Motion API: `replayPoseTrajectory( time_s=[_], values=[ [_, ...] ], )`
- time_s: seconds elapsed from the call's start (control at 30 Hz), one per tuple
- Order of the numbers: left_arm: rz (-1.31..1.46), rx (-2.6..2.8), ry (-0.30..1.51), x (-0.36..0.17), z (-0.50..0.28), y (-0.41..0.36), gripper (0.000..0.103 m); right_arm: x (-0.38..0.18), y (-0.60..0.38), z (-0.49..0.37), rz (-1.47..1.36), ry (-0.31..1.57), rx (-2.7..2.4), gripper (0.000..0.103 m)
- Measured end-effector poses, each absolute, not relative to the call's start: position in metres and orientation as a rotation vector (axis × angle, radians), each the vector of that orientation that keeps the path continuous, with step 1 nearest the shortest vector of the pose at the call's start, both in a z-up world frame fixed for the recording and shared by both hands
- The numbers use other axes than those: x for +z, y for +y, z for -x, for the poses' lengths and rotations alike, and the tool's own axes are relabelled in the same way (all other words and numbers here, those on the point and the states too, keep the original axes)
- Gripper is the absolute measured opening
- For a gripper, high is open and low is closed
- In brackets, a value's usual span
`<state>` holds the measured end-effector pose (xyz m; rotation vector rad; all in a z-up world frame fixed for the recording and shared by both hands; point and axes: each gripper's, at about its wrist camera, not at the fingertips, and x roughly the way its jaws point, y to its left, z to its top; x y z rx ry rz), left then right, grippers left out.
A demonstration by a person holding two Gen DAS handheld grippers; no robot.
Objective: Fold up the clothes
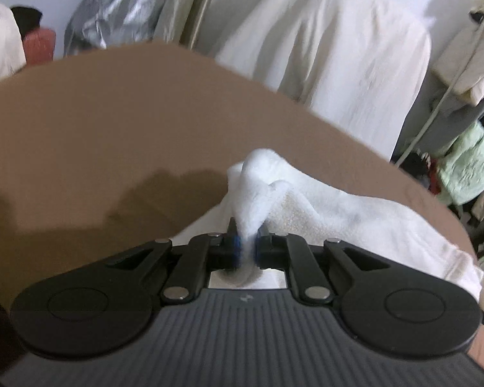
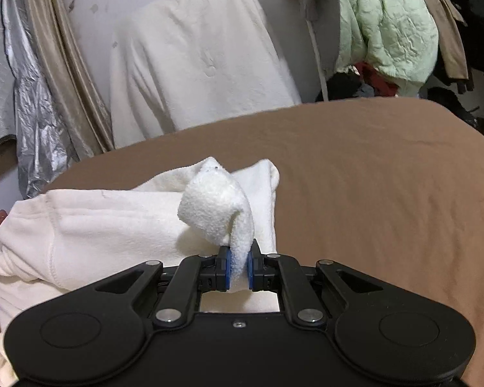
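A white fleece garment (image 1: 355, 216) lies bunched on the brown bed cover (image 1: 113, 135). My left gripper (image 1: 248, 248) is shut on a pinched fold of it, and the fold stands up in a peak ahead of the blue pads. In the right wrist view the same white fleece garment (image 2: 96, 225) spreads to the left, with a seam and a sleeve end at the lower left. My right gripper (image 2: 238, 271) is shut on another fold, which curls up and over to the left above the fingers. The cloth under both grippers is hidden by their bodies.
The brown bed cover (image 2: 371, 177) stretches wide to the right. Behind the bed stand a chair draped in white cloth (image 2: 196, 58), a silver foil sheet (image 2: 32, 122), beige curtains (image 2: 58, 64) and a rack with a pale green quilt (image 2: 390, 42) and dark clothes.
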<state>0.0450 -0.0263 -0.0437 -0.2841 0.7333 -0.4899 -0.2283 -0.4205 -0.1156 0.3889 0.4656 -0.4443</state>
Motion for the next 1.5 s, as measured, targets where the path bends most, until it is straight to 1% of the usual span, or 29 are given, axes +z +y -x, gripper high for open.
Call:
replayPoseTrajectory(
  time_s=[0.07,0.1,0.23,0.3,0.37,0.47,0.57,0.7,0.77,0.8,0.83,0.87,0.9,0.93,0.97,1.0,1.07,1.13,1.2,1.23,1.27,1.3,1.33,1.37,1.43,1.5],
  values=[
    [0.296,-0.488,0.74,-0.042,-0.042,-0.023,0.009,-0.117,-0.416,0.23,-0.364,0.474,-0.43,0.011],
    [0.304,-0.483,0.776,-0.046,-0.044,-0.021,0.009,-0.12,-0.417,0.232,-0.363,0.482,-0.422,0.011],
    [0.295,-0.487,1.051,-0.08,-0.054,-0.019,0.009,-0.136,-0.412,0.242,-0.362,0.519,-0.393,0.011],
    [0.296,-0.522,1.134,-0.096,-0.057,-0.02,0.009,-0.141,-0.412,0.244,-0.377,0.534,-0.382,0.011],
    [0.343,-0.503,1.139,-0.097,-0.06,-0.014,0.009,-0.142,-0.414,0.243,-0.388,0.535,-0.376,0.011],
    [0.339,-0.488,1.058,-0.079,-0.051,-0.008,0.01,-0.133,-0.412,0.244,-0.364,0.517,-0.37,0.011],
    [0.333,-0.485,0.979,-0.064,-0.032,-0.001,0.01,-0.113,-0.406,0.261,-0.31,0.456,-0.326,0.012],
    [0.326,-0.469,1.031,-0.068,-0.025,0.002,0.01,-0.126,-0.409,0.267,-0.286,0.57,-0.31,0.013],
    [0.294,-0.432,1.057,-0.07,-0.03,-0.002,0.015,-0.135,-0.411,0.268,-0.277,0.638,-0.307,0.015],
    [0.274,-0.424,1.051,-0.068,-0.029,-0.005,0.015,-0.139,-0.415,0.268,-0.312,0.675,-0.312,0.016],
    [0.252,-0.416,1.038,-0.066,-0.028,-0.007,0.017,-0.141,-0.425,0.268,-0.406,0.698,-0.328,0.017],
    [0.231,-0.405,1.011,-0.06,-0.026,-0.008,0.018,-0.139,-0.437,0.27,-0.526,0.677,-0.336,0.022],
    [0.213,-0.393,0.977,-0.054,-0.022,-0.009,0.019,-0.136,-0.447,0.275,-0.626,0.629,-0.328,0.022],
    [0.191,-0.381,0.931,-0.045,-0.017,-0.01,0.023,-0.132,-0.453,0.279,-0.692,0.582,-0.314,0.023],
    [0.17,-0.369,0.881,-0.037,-0.012,-0.011,0.03,-0.127,-0.46,0.283,-0.757,0.536,-0.299,0.026],
    [0.151,-0.355,0.824,-0.028,-0.006,-0.011,0.033,-0.123,-0.463,0.284,-0.78,0.51,-0.289,0.026],
    [0.114,-0.325,0.709,-0.011,0.006,-0.011,0.037,-0.114,-0.458,0.284,-0.73,0.51,-0.284,0.028],
    [0.097,-0.289,0.602,0.002,0.015,-0.011,0.045,-0.105,-0.453,0.283,-0.679,0.509,-0.279,0.029],
    [0.101,-0.29,0.534,0.01,0.023,-0.01,0.048,-0.098,-0.448,0.284,-0.651,0.505,-0.273,0.029],
    [0.112,-0.317,0.53,0.011,0.025,-0.011,0.053,-0.098,-0.447,0.287,-0.677,0.493,-0.271,0.03],
    [0.12,-0.345,0.533,0.01,0.025,-0.014,0.058,-0.097,-0.446,0.291,-0.701,0.481,-0.265,0.037],
    [0.121,-0.372,0.552,0.007,0.024,-0.019,0.06,-0.098,-0.444,0.294,-0.703,0.477,-0.254,0.042],
    [0.122,-0.395,0.572,0.004,0.022,-0.025,0.062,-0.099,-0.44,0.294,-0.688,0.481,-0.242,0.053],
    [0.119,-0.408,0.595,-0.002,0.02,-0.031,0.065,-0.101,-0.436,0.292,-0.665,0.494,-0.231,0.057],
    [0.116,-0.431,0.643,-0.014,0.017,-0.045,0.068,-0.105,-0.43,0.284,-0.608,0.541,-0.218,0.057],
    [0.106,-0.434,0.681,-0.026,0.011,-0.062,0.068,-0.112,-0.426,0.278,-0.595,0.582,-0.236,0.057]
  ],
)
